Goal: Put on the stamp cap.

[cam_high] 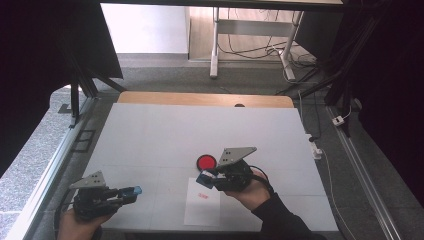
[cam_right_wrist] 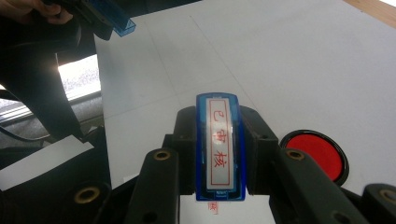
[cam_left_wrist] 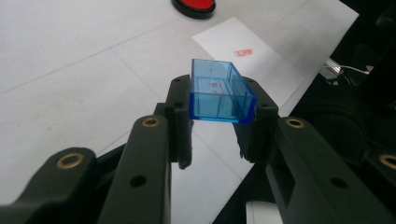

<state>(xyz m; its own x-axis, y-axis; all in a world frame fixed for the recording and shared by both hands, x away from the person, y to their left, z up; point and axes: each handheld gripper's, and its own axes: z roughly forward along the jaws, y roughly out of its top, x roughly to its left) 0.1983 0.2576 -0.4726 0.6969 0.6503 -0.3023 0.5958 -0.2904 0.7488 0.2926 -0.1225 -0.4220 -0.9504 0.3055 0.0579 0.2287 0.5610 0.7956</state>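
Left tongs (cam_left_wrist: 219, 123) pinch the clear blue stamp cap (cam_left_wrist: 220, 91) at the near-left corner of the surface (cam_high: 165, 135). Right tongs (cam_right_wrist: 219, 154) clamp the blue stamp (cam_right_wrist: 219, 147) over the white paper (cam_high: 202, 202), red ink pad (cam_high: 206, 161) just beyond.

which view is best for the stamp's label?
Right gripper view: the stamp sits clamped between the jaws, its red-character label facing the camera. High view shows it as a small blue block in the right gripper. Left gripper view doesn't help.
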